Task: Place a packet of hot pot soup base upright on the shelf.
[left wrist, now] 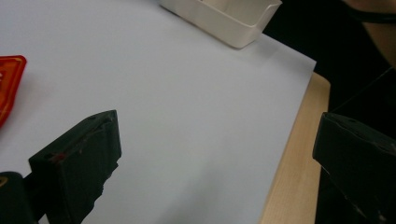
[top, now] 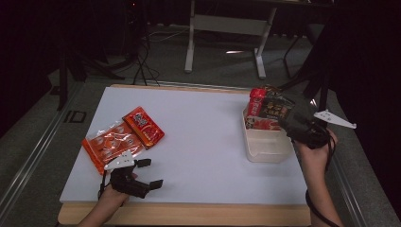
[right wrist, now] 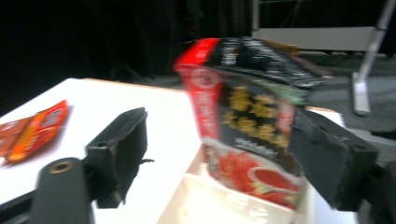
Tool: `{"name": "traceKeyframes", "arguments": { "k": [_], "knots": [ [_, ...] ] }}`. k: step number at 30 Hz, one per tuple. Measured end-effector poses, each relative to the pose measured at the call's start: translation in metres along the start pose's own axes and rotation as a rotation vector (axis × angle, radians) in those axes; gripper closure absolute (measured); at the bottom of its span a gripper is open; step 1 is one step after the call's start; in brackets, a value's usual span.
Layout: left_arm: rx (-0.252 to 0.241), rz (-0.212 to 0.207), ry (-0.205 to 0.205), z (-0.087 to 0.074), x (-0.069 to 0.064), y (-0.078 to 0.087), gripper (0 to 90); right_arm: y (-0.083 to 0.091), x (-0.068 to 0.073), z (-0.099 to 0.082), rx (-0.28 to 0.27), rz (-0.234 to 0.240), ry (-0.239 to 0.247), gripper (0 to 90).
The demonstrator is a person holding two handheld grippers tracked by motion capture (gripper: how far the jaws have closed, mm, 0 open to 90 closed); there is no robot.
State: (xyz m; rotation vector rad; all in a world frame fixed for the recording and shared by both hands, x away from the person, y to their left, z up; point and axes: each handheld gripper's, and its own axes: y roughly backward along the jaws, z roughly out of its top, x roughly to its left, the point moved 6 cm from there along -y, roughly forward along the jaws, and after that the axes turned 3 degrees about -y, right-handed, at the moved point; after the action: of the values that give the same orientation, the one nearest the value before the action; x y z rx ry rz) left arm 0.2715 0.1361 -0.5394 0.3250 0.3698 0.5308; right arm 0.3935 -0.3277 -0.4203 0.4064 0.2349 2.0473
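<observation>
A black-and-red sauce packet [right wrist: 252, 126] stands upright at the far end of a white plastic bin [right wrist: 224, 205], with more packets behind it. My right gripper [right wrist: 224, 154] is just in front of it, jaws wide apart and not pressing on it. From above, the packets [top: 269, 111] lean in the bin [top: 265, 146] with the right gripper [top: 286, 122] beside them. My left gripper [top: 150, 173] rests open near the table's front edge, empty. In its own view the left gripper [left wrist: 215, 163] spans bare white table.
Two flat packets lie at the table's left: an orange one [top: 111, 142] and a red one [top: 144, 125] overlapping it. The orange packet's corner [left wrist: 9, 84] is near the left jaw. The table's wooden front edge [top: 189, 213] is close to the left hand.
</observation>
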Motion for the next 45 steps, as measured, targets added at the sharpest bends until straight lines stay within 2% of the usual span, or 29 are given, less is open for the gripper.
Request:
{"name": "traceKeyframes", "arguments": {
  "k": [2, 3, 7, 9, 10, 12, 14, 15, 18, 19, 23, 24, 26, 27, 30, 31, 32, 33, 34, 36, 37, 38, 39, 40, 41, 42, 43, 44, 45],
  "knots": [
    [0.003, 0.001, -0.003, 0.001, 0.001, 0.002, 1.3, 0.006, 0.015, -0.001, -0.018, 0.055, -0.004, 13.6],
    [0.006, 0.014, -0.011, 0.002, 0.001, 0.003, 1.3, 0.006, 0.015, -0.001, -0.018, 0.055, -0.004, 13.6],
    [0.003, 0.026, -0.023, 0.006, 0.003, 0.009, 1.4, 0.014, 0.033, -0.006, -0.025, 0.092, 0.000, 13.7],
    [0.002, 0.032, -0.026, 0.007, 0.004, 0.012, 2.1, 0.016, 0.040, -0.008, -0.022, 0.106, 0.014, 13.6],
    [0.001, 0.032, -0.027, 0.007, 0.004, 0.013, 2.2, 0.018, 0.049, -0.012, -0.014, 0.117, 0.039, 13.6],
    [0.012, 0.041, -0.045, 0.008, 0.003, 0.015, 2.2, 0.018, 0.053, -0.015, -0.005, 0.112, 0.058, 13.7],
    [0.028, 0.047, -0.061, 0.009, 0.004, 0.018, 2.2, 0.018, 0.060, -0.020, 0.010, 0.132, 0.076, 13.9],
    [0.029, 0.051, -0.066, 0.009, 0.004, 0.020, 2.8, 0.016, 0.068, -0.026, 0.019, 0.161, 0.095, 14.4],
    [0.010, 0.070, -0.074, 0.011, 0.006, 0.028, 6.1, 0.015, 0.075, -0.030, 0.036, 0.182, 0.108, 14.4],
    [0.011, 0.083, -0.079, 0.012, 0.008, 0.030, 6.2, 0.014, 0.084, -0.034, 0.037, 0.187, 0.136, 14.4],
    [0.017, 0.101, -0.066, 0.011, 0.017, 0.040, 10.6, 0.012, 0.095, -0.039, 0.044, 0.203, 0.153, 14.3],
    [0.027, 0.112, -0.067, 0.010, 0.020, 0.042, 11.8, 0.011, 0.102, -0.041, 0.048, 0.230, 0.150, 14.3],
    [0.033, 0.152, -0.051, 0.009, 0.030, 0.051, 16.2, 0.012, 0.108, -0.043, 0.049, 0.245, 0.158, 14.3],
    [0.033, 0.152, -0.051, 0.009, 0.030, 0.051, 16.2, 0.013, 0.111, -0.044, 0.048, 0.256, 0.157, 14.3],
    [0.040, 0.199, -0.036, 0.009, 0.042, 0.062, 20.7, 0.015, 0.115, -0.046, 0.048, 0.267, 0.159, 14.3],
    [0.045, 0.216, -0.032, 0.009, 0.047, 0.066, 21.9, 0.019, 0.119, -0.047, 0.055, 0.283, 0.147, 14.3],
    [0.064, 0.268, -0.037, 0.007, 0.057, 0.074, 23.0, 0.021, 0.122, -0.047, 0.058, 0.293, 0.133, 14.3],
    [0.064, 0.268, -0.037, 0.007, 0.057, 0.074, 28.8, 0.021, 0.122, -0.047, 0.058, 0.293, 0.133, 14.3],
    [0.058, 0.294, -0.011, 0.007, 0.068, 0.082, 34.0, 0.026, 0.129, -0.047, 0.056, 0.310, 0.147, 14.3],
    [0.061, 0.306, 0.006, 0.006, 0.074, 0.085, 39.1, 0.029, 0.134, -0.047, 0.051, 0.322, 0.164, 14.4],
    [0.069, 0.345, 0.011, 0.006, 0.080, 0.089, 39.1, 0.029, 0.134, -0.047, 0.051, 0.322, 0.164, 14.4],
    [0.070, 0.370, 0.020, 0.006, 0.086, 0.093, 46.0, 0.032, 0.138, -0.048, 0.052, 0.326, 0.190, 14.4],
    [0.072, 0.383, 0.025, 0.006, 0.089, 0.095, 46.5, 0.032, 0.139, -0.048, 0.052, 0.329, 0.187, 14.4],
    [0.077, 0.398, 0.024, 0.006, 0.093, 0.098, 53.6, 0.033, 0.140, -0.049, 0.054, 0.339, 0.177, 14.4],
    [0.079, 0.414, 0.019, 0.007, 0.097, 0.100, 53.6, 0.033, 0.140, -0.049, 0.054, 0.339, 0.177, 14.4],
    [0.085, 0.446, 0.014, 0.007, 0.102, 0.104, 58.2, 0.033, 0.140, -0.050, 0.054, 0.342, 0.172, 14.4],
    [0.085, 0.456, 0.018, 0.007, 0.105, 0.106, 62.4, 0.033, 0.139, -0.050, 0.054, 0.339, 0.176, 14.5],
    [0.083, 0.455, 0.027, 0.007, 0.110, 0.109, 71.4, 0.032, 0.139, -0.051, 0.056, 0.338, 0.176, 14.7],
    [0.085, 0.483, 0.024, 0.007, 0.113, 0.111, 71.4, 0.032, 0.139, -0.051, 0.056, 0.338, 0.176, 14.7]
  ]
}}
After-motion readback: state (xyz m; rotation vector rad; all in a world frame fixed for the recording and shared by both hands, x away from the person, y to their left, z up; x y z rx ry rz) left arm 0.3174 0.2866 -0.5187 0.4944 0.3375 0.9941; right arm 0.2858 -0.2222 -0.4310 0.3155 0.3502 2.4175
